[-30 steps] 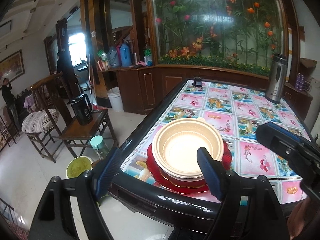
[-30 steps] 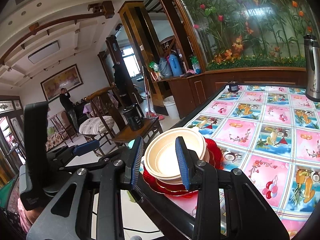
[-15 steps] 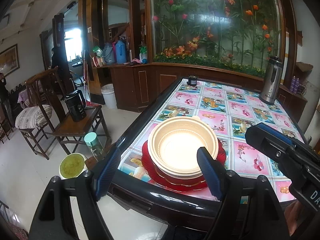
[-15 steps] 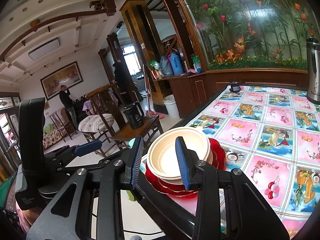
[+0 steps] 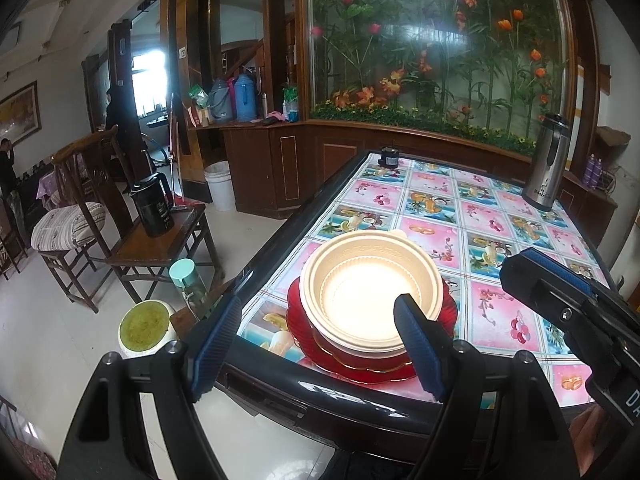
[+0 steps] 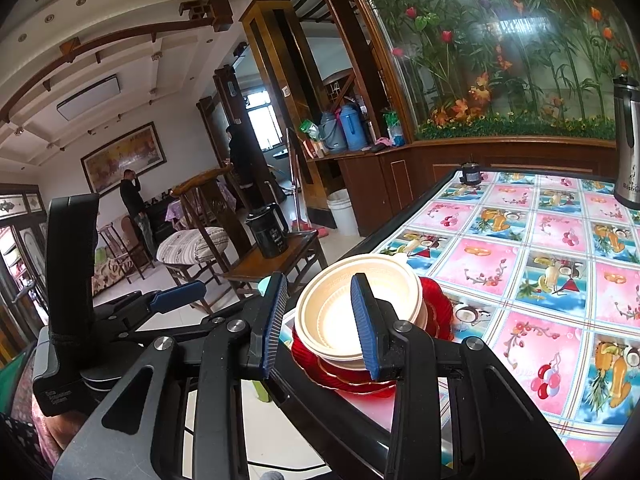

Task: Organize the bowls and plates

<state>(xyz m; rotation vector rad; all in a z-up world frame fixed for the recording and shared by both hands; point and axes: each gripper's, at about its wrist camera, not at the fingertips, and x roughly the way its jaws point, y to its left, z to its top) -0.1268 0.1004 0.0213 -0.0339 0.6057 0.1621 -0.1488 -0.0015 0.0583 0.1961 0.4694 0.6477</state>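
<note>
Several cream bowls [image 5: 368,296] sit nested on a stack of red plates [image 5: 356,372] at the near left corner of the table [image 5: 500,216]. My left gripper [image 5: 316,344] hangs in front of that corner, its jaws wide open and holding nothing. To the right, the blue-padded finger [image 5: 540,270] of the other gripper reaches over the table. In the right wrist view my right gripper [image 6: 319,322] is open by a narrow gap with nothing between its pads. The bowls [image 6: 348,300] and red plates [image 6: 344,384] lie just beyond it.
A steel flask [image 5: 548,164] and a small black jar [image 5: 389,157] stand at the table's far end. Left of the table are a wooden side table with a black kettle [image 5: 154,210], a chair [image 5: 68,224], a teal-capped bottle [image 5: 186,280] and a pail [image 5: 144,326]. A person [image 6: 134,200] stands far off.
</note>
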